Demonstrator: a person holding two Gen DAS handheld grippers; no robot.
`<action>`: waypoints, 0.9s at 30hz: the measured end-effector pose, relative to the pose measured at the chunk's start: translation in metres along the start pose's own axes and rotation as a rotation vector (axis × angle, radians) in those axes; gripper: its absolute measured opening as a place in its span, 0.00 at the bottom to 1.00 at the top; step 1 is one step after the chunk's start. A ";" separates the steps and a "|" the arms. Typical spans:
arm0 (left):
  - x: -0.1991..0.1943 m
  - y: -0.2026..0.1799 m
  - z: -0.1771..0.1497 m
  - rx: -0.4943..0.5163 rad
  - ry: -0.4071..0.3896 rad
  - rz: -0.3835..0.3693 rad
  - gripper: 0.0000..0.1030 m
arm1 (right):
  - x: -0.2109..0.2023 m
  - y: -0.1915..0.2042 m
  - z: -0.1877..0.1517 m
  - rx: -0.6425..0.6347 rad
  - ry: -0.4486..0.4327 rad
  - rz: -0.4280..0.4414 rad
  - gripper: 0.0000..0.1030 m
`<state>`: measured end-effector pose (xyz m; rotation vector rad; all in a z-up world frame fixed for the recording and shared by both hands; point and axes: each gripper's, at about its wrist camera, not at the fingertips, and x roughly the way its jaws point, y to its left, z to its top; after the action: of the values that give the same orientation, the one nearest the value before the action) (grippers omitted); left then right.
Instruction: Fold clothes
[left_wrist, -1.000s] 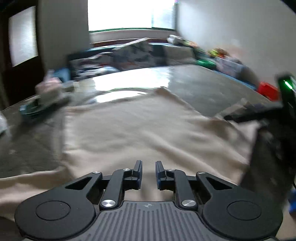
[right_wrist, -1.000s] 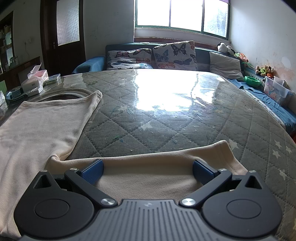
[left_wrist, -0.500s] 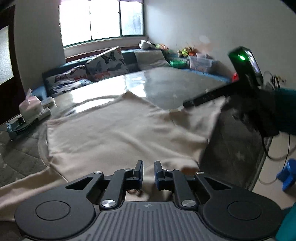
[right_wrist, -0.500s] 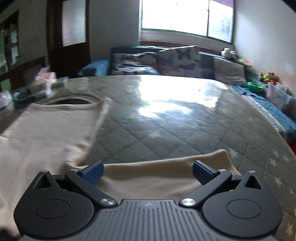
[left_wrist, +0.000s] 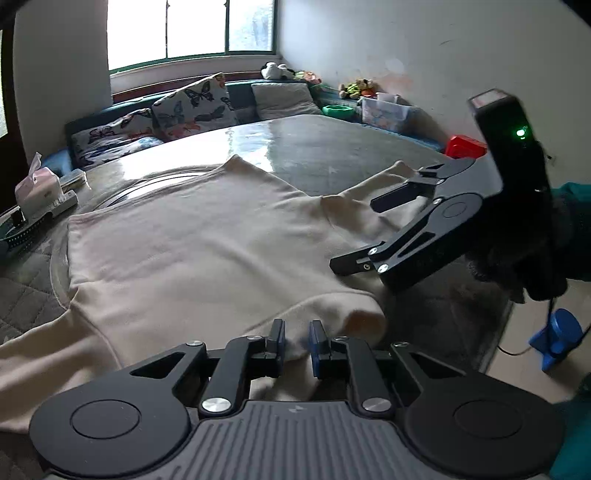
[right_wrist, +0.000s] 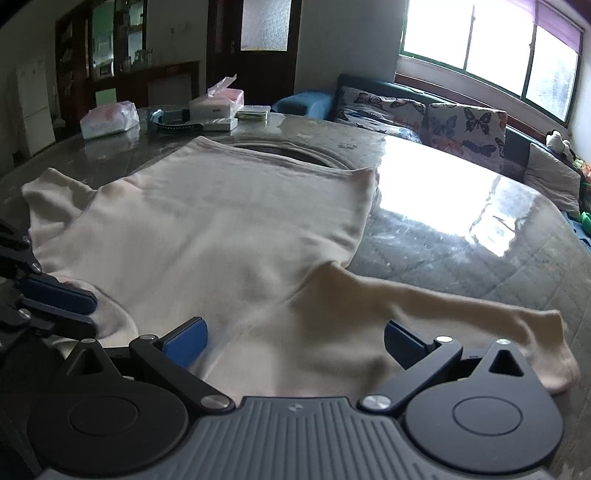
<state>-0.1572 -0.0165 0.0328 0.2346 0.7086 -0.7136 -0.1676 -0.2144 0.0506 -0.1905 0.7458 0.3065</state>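
Observation:
A cream long-sleeved shirt (left_wrist: 207, 251) lies flat on the quilted, glass-topped table (left_wrist: 314, 147). My left gripper (left_wrist: 296, 341) is at the shirt's near edge, its blue pads shut on a bunched fold of the cloth. The right wrist view shows the same pinch, with the left gripper (right_wrist: 62, 301) at the left border. A gloved hand holds my right gripper (left_wrist: 352, 234) open just above the shirt's right side. In its own view the right gripper (right_wrist: 293, 341) hovers wide open over the cloth (right_wrist: 229, 229) where the right sleeve (right_wrist: 461, 314) branches off. Nothing sits between its pads.
A tissue box (left_wrist: 37, 188) and small items crowd the table's far left corner; the right wrist view shows several packets (right_wrist: 110, 118) there. A sofa with butterfly pillows (left_wrist: 192, 107) runs under the window. A blue object (left_wrist: 557, 339) lies on the floor beyond the table's right edge.
My right gripper has swung left, from facing the sleeve and bare table to hovering over the shirt's body. My left gripper has dropped to the near edge with cloth now bunched between its pads.

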 end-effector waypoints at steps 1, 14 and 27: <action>-0.003 0.001 0.000 0.009 0.002 0.000 0.15 | -0.001 0.000 0.000 -0.003 0.001 -0.003 1.00; -0.016 0.030 0.025 -0.085 -0.074 0.102 0.15 | 0.002 -0.069 0.002 0.201 -0.027 -0.169 0.91; 0.017 0.014 0.037 -0.076 -0.057 0.061 0.16 | 0.002 -0.146 -0.015 0.370 -0.010 -0.364 0.81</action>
<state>-0.1198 -0.0309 0.0487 0.1654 0.6705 -0.6319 -0.1263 -0.3550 0.0479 0.0279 0.7298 -0.1775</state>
